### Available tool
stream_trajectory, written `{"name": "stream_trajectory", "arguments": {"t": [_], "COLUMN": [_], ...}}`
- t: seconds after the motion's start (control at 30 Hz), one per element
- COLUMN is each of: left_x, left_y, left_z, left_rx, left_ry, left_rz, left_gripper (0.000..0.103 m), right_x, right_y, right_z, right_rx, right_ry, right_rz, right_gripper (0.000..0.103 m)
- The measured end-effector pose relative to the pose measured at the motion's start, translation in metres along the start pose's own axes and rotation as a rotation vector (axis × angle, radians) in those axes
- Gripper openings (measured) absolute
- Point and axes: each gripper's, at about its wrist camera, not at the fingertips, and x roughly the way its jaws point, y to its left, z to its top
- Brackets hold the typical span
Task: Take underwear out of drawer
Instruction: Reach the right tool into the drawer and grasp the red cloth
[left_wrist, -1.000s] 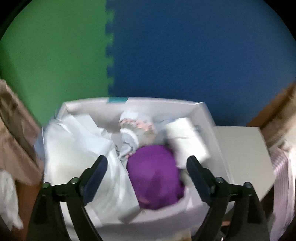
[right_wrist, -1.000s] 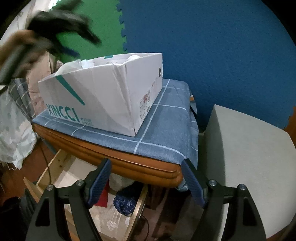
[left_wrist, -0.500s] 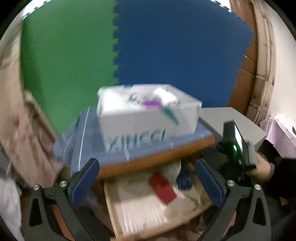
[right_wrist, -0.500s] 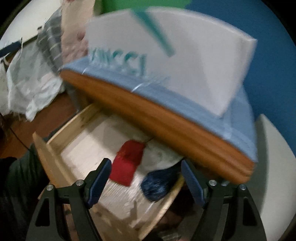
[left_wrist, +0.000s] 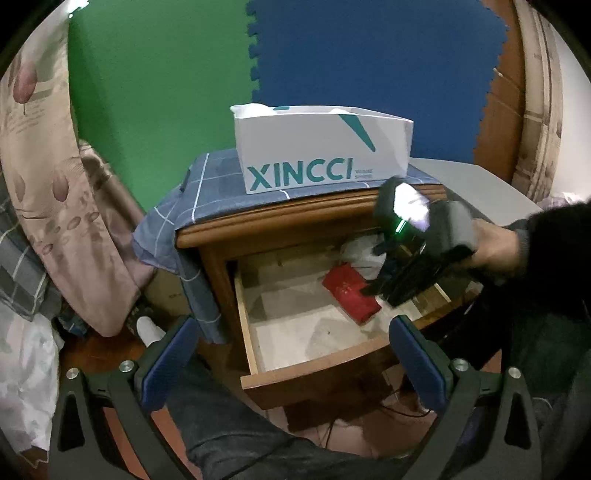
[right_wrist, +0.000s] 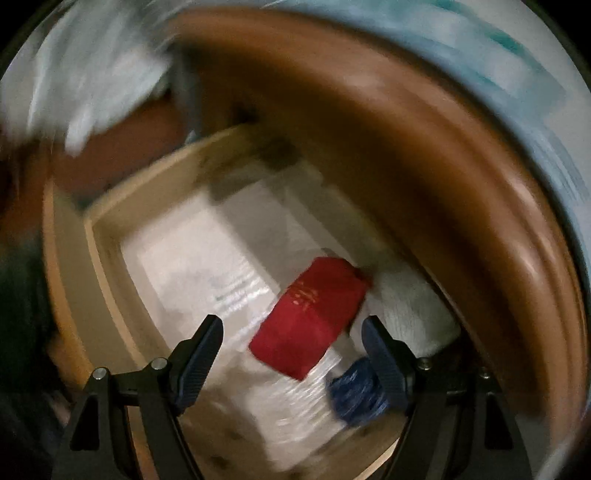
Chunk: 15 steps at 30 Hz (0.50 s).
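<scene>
Hanging wide open and empty, the left gripper (left_wrist: 291, 363) faces the pulled-out drawer (left_wrist: 248, 332). Right gripper (right_wrist: 291, 354), also parted and empty, hovers above red folded underwear (right_wrist: 310, 317) near the drawer's back right corner.

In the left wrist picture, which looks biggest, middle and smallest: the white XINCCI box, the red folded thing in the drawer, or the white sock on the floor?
1. XINCCI box, biggest, though farthest back.
2. Red folded cloth.
3. White sock, partly hidden, so possibly bigger than it looks.
</scene>
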Motion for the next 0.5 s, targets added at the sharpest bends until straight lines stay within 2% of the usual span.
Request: {"name": "stream_trajectory", "arguments": {"t": [0.07, 0.13, 0.3, 0.5], "left_x": [-0.002, 0.0, 0.01, 0.024], "left_y": [-0.002, 0.0, 0.006, 0.002], "left_z": [-0.003, -0.007, -0.014, -0.013], "left_rx": [0.006, -0.003, -0.063, -0.049], "left_ry": [0.001, 0.013, 0.058, 0.112], "left_rz": [-0.005, -0.008, -0.014, -0.027], "left_gripper": [0.102, 0.102, 0.102, 0.102], "right_x": [0.014, 0.026, 0.055, 0.081], "right_y": [0.02, 0.026, 0.024, 0.019], "right_z": [0.003, 0.002, -0.003, -0.002], "right_rx": [-0.172, -0.261, -0.371, -0.491], "right_ry": [0.023, 0.031, 0.053, 0.083], "right_rz": [-0.036, -0.042, -0.116, -0.059], "right_gripper": [0.08, 0.08, 0.08, 0.08]}}
